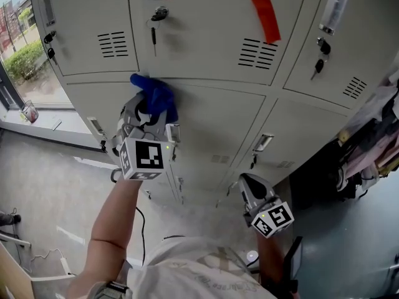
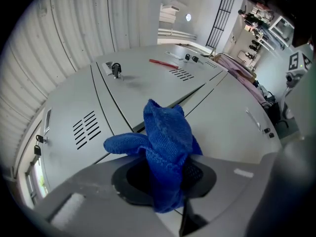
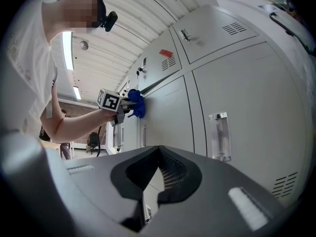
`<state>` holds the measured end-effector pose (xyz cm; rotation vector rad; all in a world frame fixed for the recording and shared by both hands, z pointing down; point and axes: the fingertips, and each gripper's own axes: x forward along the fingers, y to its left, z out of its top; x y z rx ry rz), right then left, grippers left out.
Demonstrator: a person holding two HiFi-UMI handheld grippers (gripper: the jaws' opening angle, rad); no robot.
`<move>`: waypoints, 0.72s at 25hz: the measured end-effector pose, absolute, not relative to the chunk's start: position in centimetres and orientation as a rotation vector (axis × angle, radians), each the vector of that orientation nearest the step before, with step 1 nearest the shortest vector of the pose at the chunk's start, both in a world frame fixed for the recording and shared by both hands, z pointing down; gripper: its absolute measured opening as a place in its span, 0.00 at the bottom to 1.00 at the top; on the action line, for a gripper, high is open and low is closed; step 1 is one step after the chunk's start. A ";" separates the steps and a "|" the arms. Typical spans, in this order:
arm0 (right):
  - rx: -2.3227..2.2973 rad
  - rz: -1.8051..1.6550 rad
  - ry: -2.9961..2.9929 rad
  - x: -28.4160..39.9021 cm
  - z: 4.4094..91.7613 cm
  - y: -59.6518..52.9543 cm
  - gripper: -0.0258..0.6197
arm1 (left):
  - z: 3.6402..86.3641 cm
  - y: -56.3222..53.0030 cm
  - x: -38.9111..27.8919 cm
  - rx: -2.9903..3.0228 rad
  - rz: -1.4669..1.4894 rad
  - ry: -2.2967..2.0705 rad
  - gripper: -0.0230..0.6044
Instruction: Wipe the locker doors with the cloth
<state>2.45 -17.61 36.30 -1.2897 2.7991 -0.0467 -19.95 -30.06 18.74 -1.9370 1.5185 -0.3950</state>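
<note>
Grey locker doors [image 1: 215, 120] fill the head view. A blue cloth [image 1: 157, 95] is bunched between the jaws of my left gripper [image 1: 153, 109], which is shut on it and holds it at the seam between an upper and a lower door. In the left gripper view the cloth [image 2: 165, 144] sticks out past the jaws towards the doors [image 2: 123, 90]. My right gripper [image 1: 248, 183] hangs lower to the right, close to a lower door, shut with nothing in it. The right gripper view shows its jaws [image 3: 157, 179] together, and the cloth [image 3: 137, 105] far off.
A strip of red tape [image 1: 264, 12] sticks on an upper door. Keys [image 1: 154, 28] hang from the locks, and clear handles [image 1: 262, 142] jut from the lower doors. A window [image 1: 19, 48] is at the left; clothes and bags [image 1: 374, 136] crowd the right.
</note>
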 end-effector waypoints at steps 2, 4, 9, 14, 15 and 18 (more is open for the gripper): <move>-1.283 -0.054 2.795 2.3 36.3 -17.6 0.05 | 18.5 -30.1 -19.6 -1.947 -0.387 1.517 0.21; -1.272 -0.059 2.793 2.0 36.3 -17.5 0.05 | 18.2 -30.0 -18.8 -1.950 -0.383 1.498 0.21; -1.254 -0.058 2.800 1.5 36.4 -16.9 0.05 | 18.1 -29.7 -16.4 -1.941 -0.374 1.459 0.21; -1.274 -0.062 2.789 2.4 36.4 -16.5 0.05 | 18.3 -29.5 -14.0 -1.955 -0.368 1.418 0.21; -1.279 -0.063 2.786 2.7 36.4 -16.4 0.05 | 18.3 -29.5 -13.5 -1.960 -0.365 1.410 0.21; -1.285 -0.066 2.781 3.1 36.5 -16.1 0.05 | 18.4 -29.4 -12.1 -1.981 -0.360 1.383 0.21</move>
